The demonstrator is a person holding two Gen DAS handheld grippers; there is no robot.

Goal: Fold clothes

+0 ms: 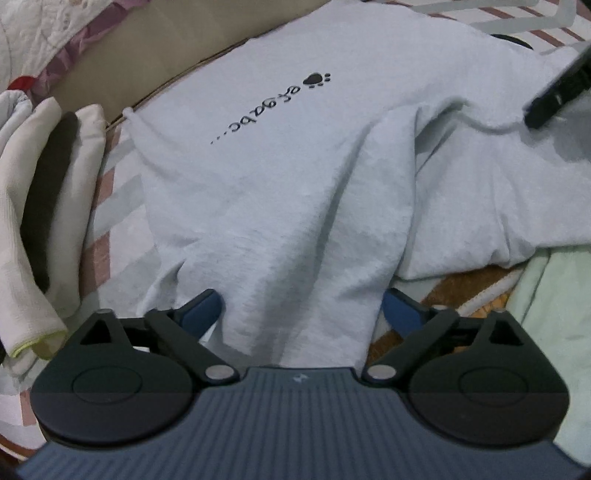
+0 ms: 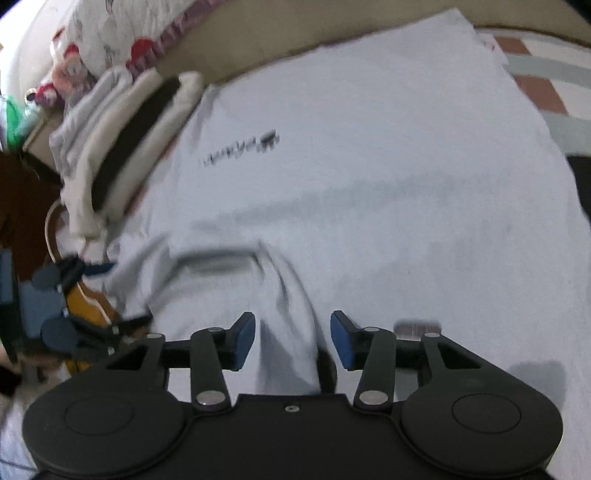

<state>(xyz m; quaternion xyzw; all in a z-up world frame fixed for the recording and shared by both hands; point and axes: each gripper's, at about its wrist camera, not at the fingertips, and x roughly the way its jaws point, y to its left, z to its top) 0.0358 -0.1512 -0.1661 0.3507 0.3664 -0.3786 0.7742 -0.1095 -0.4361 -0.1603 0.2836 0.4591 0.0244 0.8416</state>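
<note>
A light grey sweatshirt (image 1: 295, 177) with black lettering and a paw print (image 1: 316, 79) lies spread on a striped bed cover. My left gripper (image 1: 301, 314) is open, its blue pads on either side of a raised fold of the sweatshirt's near end. My right gripper (image 2: 291, 339) is open too, straddling a bunched ridge of the same sweatshirt (image 2: 369, 184). The right gripper shows as a dark shape at the upper right of the left wrist view (image 1: 557, 88). The left gripper shows at the far left of the right wrist view (image 2: 74, 295).
A pile of folded white and black clothes (image 1: 48, 206) lies left of the sweatshirt, also in the right wrist view (image 2: 125, 147). A pale green cloth (image 1: 554, 332) lies at the right. A white hanger (image 1: 517, 18) and pillows (image 2: 122, 33) lie at the back.
</note>
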